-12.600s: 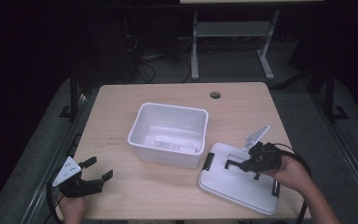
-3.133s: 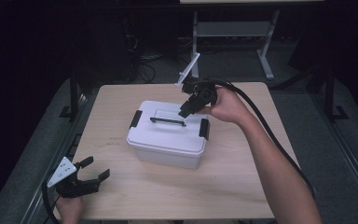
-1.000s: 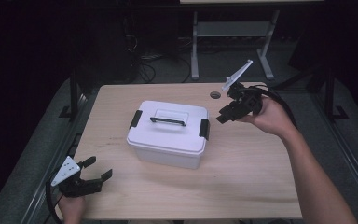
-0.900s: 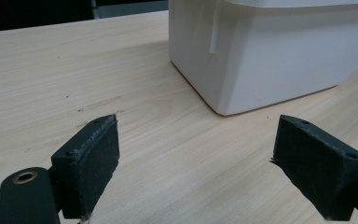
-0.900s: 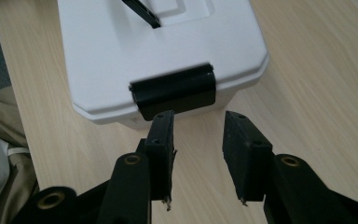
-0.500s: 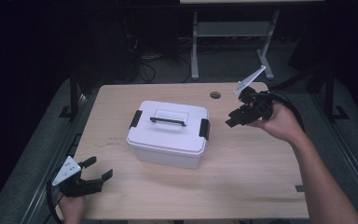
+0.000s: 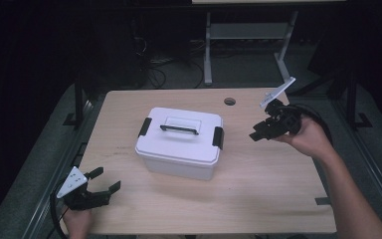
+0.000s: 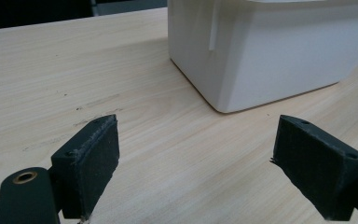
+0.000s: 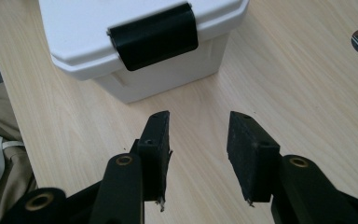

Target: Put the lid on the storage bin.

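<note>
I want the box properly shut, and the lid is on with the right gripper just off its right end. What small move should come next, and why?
Probably ease the right gripper in toward the black latch on the box's right end and press it. Its jaws, just opening, are empty and aimed at that latch, short of touching it. The left gripper rests open at the table's near-left corner.

One lidded white box (image 7: 180, 142) (two black latches (image 7: 218, 137)), two grippers (image 7: 260, 133).
</note>
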Motion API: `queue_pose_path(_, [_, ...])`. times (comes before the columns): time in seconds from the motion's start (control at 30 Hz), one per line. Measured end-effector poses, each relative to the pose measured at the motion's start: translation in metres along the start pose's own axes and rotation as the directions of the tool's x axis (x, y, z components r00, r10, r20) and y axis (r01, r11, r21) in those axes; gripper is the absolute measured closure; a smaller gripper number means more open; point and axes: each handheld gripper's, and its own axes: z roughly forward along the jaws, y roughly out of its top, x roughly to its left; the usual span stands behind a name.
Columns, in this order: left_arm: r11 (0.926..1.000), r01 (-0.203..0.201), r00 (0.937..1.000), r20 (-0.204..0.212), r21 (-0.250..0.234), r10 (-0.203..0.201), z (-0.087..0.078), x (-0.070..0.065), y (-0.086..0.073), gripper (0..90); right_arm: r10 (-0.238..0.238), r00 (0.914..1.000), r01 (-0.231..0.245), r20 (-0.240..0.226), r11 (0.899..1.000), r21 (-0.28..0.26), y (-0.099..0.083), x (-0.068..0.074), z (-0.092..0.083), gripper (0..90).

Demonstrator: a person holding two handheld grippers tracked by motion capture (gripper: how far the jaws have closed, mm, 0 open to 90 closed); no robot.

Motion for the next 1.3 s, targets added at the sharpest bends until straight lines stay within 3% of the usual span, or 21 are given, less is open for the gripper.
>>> queue_pose_path(1.3, [0.9999, -0.010, 1.0000, 0.000, 0.010, 0.010, 0.002, -0.003, 0.000, 13.6, 0.093, 0.9957, -0.093, -0.006, 0.996, -0.015, -0.070, -0.008, 0.010, 51.2])
